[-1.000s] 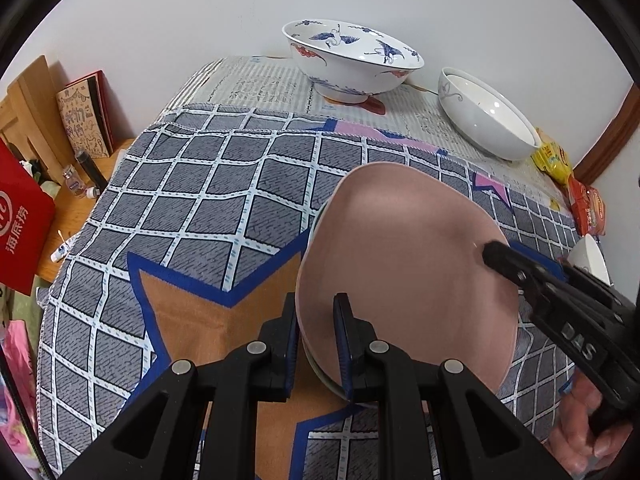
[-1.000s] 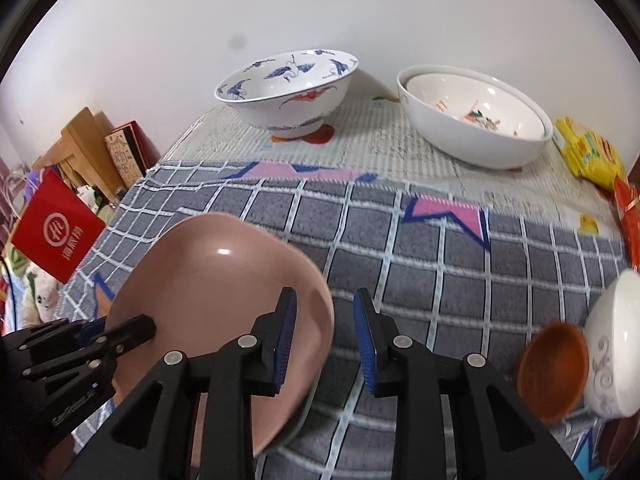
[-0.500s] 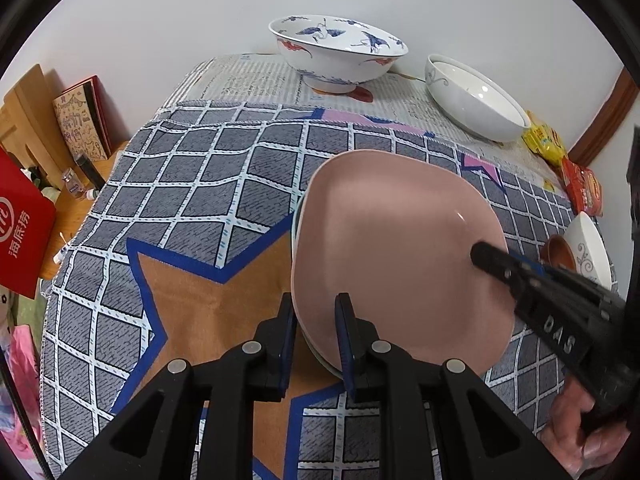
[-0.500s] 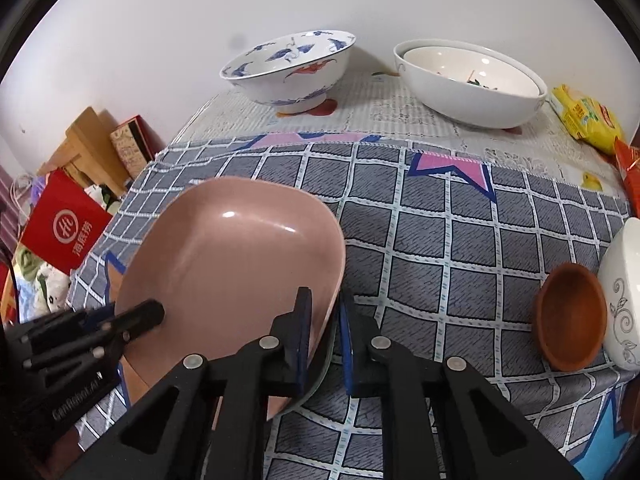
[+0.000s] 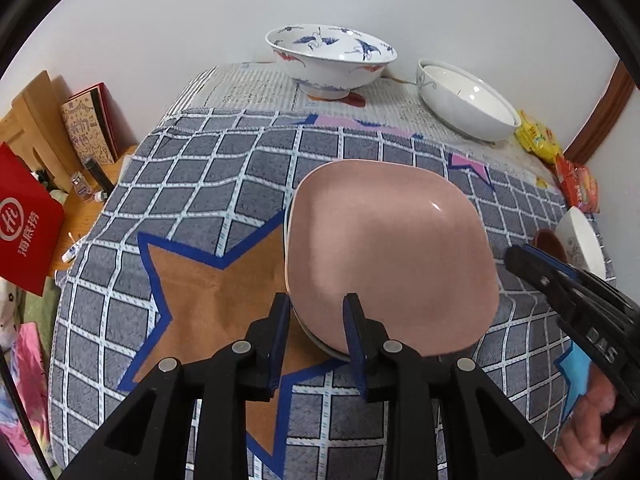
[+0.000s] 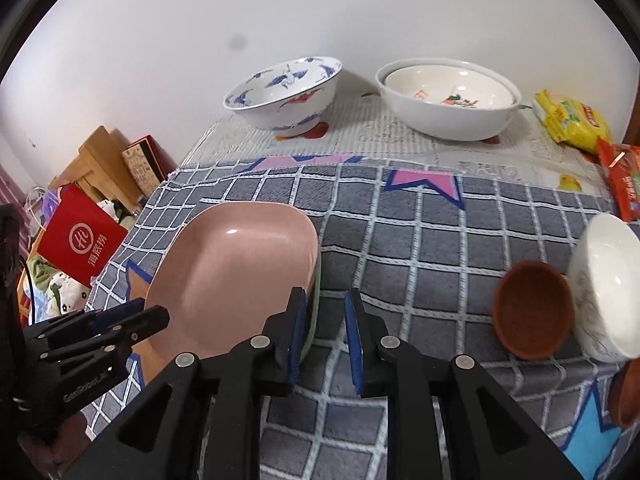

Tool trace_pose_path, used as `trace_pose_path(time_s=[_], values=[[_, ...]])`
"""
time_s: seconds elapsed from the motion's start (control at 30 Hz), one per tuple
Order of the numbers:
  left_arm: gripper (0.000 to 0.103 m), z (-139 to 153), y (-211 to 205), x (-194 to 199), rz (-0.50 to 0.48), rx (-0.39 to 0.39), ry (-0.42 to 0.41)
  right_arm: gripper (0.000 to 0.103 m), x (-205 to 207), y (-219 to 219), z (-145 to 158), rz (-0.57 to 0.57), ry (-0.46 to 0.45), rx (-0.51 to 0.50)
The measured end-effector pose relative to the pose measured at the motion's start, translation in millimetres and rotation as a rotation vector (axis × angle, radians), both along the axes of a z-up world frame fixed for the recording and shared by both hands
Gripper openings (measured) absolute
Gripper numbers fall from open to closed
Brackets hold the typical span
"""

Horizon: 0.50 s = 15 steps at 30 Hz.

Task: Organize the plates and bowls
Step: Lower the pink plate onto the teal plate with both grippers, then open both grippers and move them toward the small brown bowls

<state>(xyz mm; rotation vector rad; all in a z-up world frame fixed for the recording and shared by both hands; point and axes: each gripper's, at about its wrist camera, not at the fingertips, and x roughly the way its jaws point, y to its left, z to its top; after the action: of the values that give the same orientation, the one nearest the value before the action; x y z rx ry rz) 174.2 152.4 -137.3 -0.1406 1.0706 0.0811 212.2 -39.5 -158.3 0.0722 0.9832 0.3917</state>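
both your wrist views are evenly and softly lit and sharp. expect a small glare spot on the pink plate beyond the fingertips, soft shadows beneath it, and strong fisheye bending with black corners far from the fingers.

The plate sits stacked on another on the tablecloth; behind it two large bowls stand side by side on newspaper.
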Motion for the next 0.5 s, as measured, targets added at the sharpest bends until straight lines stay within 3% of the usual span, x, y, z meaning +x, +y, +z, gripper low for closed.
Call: trace_pose_path(time_s=[0.27,0.5], values=[[0.026,-4,-9,-5,0.011,0.018,0.037,0.02,-22,-3,-6,0.044,0.02,0.015],[0.026,10,-13,-11,0.01,0.034,0.01,0.02,-33,0,-7,0.068,0.024,0.019]])
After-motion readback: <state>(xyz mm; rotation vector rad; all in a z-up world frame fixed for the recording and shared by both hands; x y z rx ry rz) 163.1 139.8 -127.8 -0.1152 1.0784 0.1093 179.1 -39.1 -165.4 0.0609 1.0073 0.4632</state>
